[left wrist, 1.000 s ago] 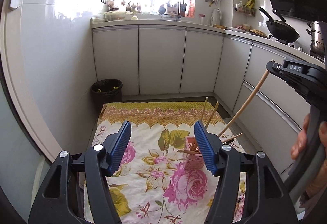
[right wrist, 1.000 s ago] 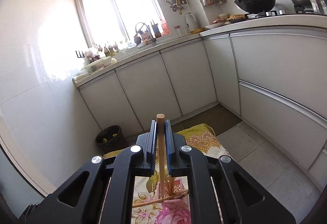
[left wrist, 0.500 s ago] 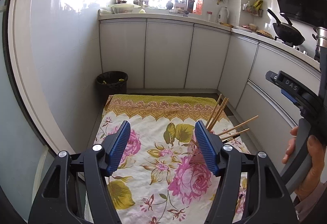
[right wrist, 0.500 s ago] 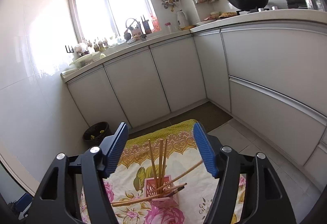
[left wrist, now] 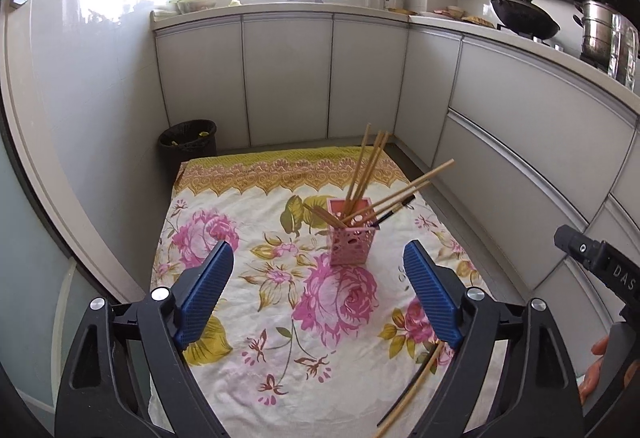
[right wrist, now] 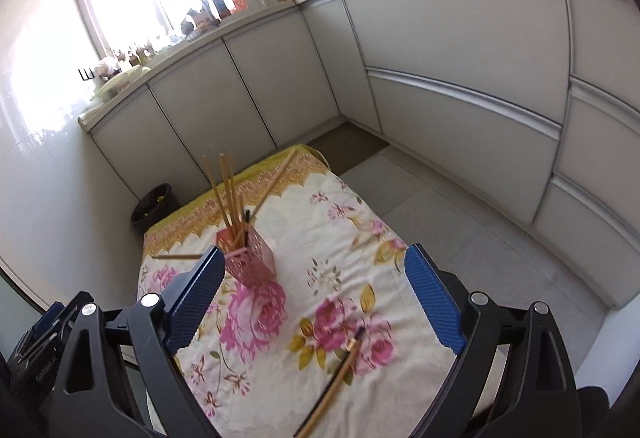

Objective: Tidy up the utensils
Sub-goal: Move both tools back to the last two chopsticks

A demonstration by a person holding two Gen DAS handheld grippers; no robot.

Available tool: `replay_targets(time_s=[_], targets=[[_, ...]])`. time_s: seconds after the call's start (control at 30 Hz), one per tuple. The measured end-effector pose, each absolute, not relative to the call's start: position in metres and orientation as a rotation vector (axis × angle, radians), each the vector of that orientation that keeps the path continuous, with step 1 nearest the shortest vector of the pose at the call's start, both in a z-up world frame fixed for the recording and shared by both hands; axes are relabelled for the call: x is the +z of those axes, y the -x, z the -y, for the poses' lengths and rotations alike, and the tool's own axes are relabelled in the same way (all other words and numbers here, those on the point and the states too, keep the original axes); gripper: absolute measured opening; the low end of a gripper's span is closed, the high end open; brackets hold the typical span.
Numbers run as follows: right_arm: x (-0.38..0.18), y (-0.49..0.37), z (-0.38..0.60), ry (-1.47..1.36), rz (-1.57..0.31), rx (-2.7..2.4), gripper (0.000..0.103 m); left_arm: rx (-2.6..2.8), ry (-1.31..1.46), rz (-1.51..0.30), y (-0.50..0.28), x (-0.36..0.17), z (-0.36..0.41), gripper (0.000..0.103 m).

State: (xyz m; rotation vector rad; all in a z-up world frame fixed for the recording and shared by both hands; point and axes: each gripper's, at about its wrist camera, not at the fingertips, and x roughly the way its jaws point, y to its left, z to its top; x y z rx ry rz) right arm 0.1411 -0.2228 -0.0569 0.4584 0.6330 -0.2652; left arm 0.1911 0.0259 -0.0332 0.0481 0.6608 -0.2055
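A pink perforated holder (left wrist: 352, 234) stands on a floral cloth (left wrist: 280, 302) and holds several wooden chopsticks (left wrist: 366, 170) leaning at different angles. It also shows in the right wrist view (right wrist: 252, 258). A loose pair of chopsticks (right wrist: 336, 382) lies on the cloth at the near right, also seen in the left wrist view (left wrist: 412, 390). My left gripper (left wrist: 318, 294) is open and empty, above the cloth in front of the holder. My right gripper (right wrist: 314, 298) is open and empty, to the right of the holder and above the loose pair.
White kitchen cabinets (left wrist: 288, 78) run along the back and right. A black waste bin (left wrist: 187, 142) stands in the far left corner. A wok (left wrist: 524, 14) and steel pots (left wrist: 604, 38) sit on the right counter. Tiled floor (right wrist: 460, 222) lies right of the cloth.
My right gripper opened and let go of a chopstick, which now stands in the holder. Both grippers pulled back and tilted down, so the holder looks farther and the loose pair came into view.
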Motion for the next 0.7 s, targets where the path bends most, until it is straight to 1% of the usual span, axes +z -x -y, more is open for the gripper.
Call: replay_targets(time_s=[0.23, 0.5, 0.7], targets=[[-0.101, -0.105, 0.233, -0.485, -0.759, -0.290, 0.089, -0.286, -0.114, -0.767, -0.184, -0.071, 0.013, 0.088], [-0.145, -0.079, 0.242, -0.542, -0.906, -0.295, 0.089, -0.401, -0.183, -0.982, -0.205, -0.135, 0.051, 0.089], [-0.174, -0.066, 0.248, -0.584, -1.001, -0.312, 0.089, -0.496, -0.214, -1.136, -0.227, -0.170, 0.077, 0.089]])
